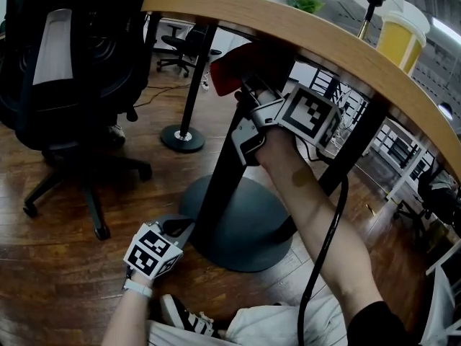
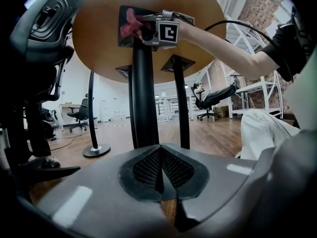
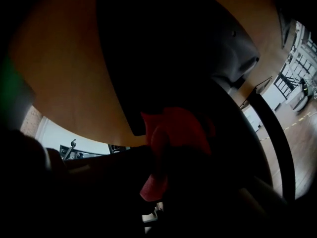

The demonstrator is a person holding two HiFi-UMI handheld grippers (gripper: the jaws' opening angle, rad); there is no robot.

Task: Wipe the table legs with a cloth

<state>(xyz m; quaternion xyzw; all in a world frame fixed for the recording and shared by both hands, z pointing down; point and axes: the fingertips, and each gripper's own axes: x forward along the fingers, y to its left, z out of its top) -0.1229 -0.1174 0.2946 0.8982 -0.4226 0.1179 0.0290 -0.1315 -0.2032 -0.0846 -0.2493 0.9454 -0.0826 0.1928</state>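
Well, my right gripper (image 1: pixel 248 92) is clamped on the crumpled red cloth (image 1: pixel 229 69), and I hold it high, where the black metal table leg (image 1: pixel 225 171) meets the underside of the round wooden tabletop (image 1: pixel 324 38). Starting at the top seems sensible to me, since one stroke could then carry the cloth down the whole post. The cloth bunches against the leg's upper end, though I cannot tell how much of it wraps round the post. My left gripper (image 1: pixel 176 229) sits low, just beside the round dark base plate (image 1: pixel 245 225), its jaws pressed together on nothing. It has no job here, so I park it clear of the stroke. A second black leg (image 1: pixel 356 146) slants down close behind my right forearm and will crowd the elbow on the way down. The black cable (image 1: pixel 324 251) hanging from the right gripper could snag on either leg. A black office chair (image 1: pixel 72 71) stands well off to the left, and my black-and-white shoe (image 1: pixel 184 312) rests near the base.
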